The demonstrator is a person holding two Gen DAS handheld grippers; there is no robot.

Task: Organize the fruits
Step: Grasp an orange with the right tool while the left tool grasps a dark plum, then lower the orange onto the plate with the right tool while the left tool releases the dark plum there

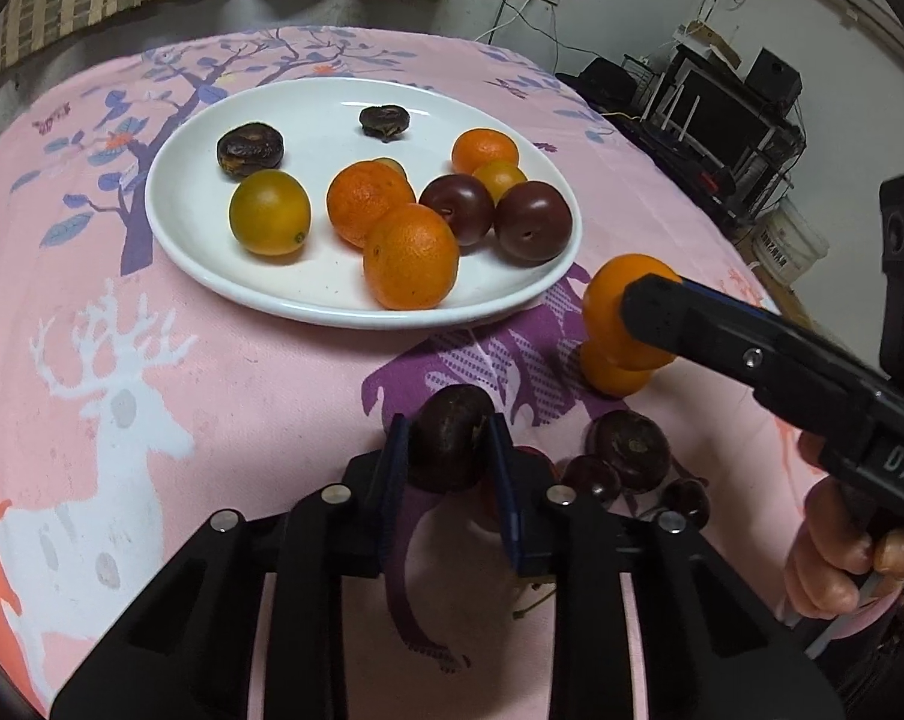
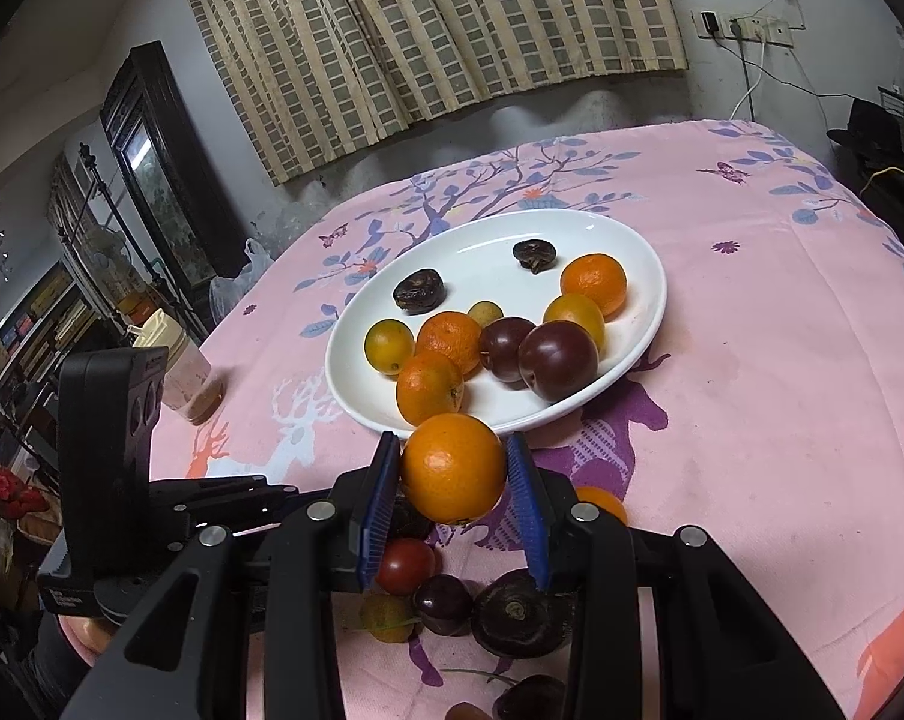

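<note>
Right wrist: orange (image 2: 452,468) in right claw (image 2: 454,501) overlaps plate (image 2: 644,336) rim.

The plate (image 1: 176,240) lies on the tablecloth (image 1: 242,390); behind it hangs a curtain (image 2: 428,30).

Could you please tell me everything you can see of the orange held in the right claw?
The orange is round, bright, with glossy dimpled peel and a small stem mark. It sits clamped between the right claw's blue ribbed pads, lifted off the pink cloth, just short of the white plate's near rim. Nothing else touches it.
</note>
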